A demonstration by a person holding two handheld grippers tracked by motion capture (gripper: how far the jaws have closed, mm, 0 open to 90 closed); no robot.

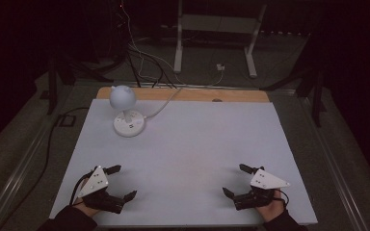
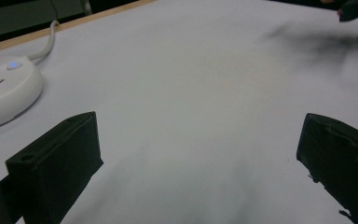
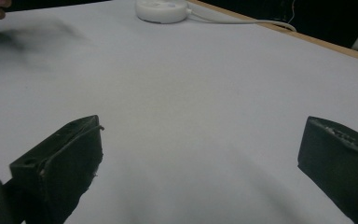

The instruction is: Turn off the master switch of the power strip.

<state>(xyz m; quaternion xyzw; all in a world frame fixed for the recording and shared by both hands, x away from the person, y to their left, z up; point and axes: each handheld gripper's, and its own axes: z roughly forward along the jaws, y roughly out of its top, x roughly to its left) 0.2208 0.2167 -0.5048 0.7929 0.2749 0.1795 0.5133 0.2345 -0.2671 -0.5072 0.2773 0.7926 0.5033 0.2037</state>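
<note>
Left gripper (image 1: 117,182): jaws spread wide, nothing held between, bare white sheet (image 1: 197,144) seen in gap. Positioned at 7 o'clock on table, held by left hand (image 1: 87,208).

Right gripper (image 1: 237,180): jaws also spread wide, nothing gripped. Positioned at 5 o'clock, held by right hand (image 1: 270,208). Grippers kept well apart.

Round white power strip (image 1: 128,123) placed at 11 o'clock, far from both grippers. Pale ball-shaped lamp (image 1: 122,97) standing on it. White cable (image 1: 161,107) led from strip over far wooden table edge (image 1: 241,96).

I see my left gripper (image 1: 121,182) and right gripper (image 1: 235,179) resting near the table's (image 1: 197,139) front edge, jaws spread wide with nothing between them. A white lamp (image 1: 125,113) stands at the far left corner, well apart from both.
</note>
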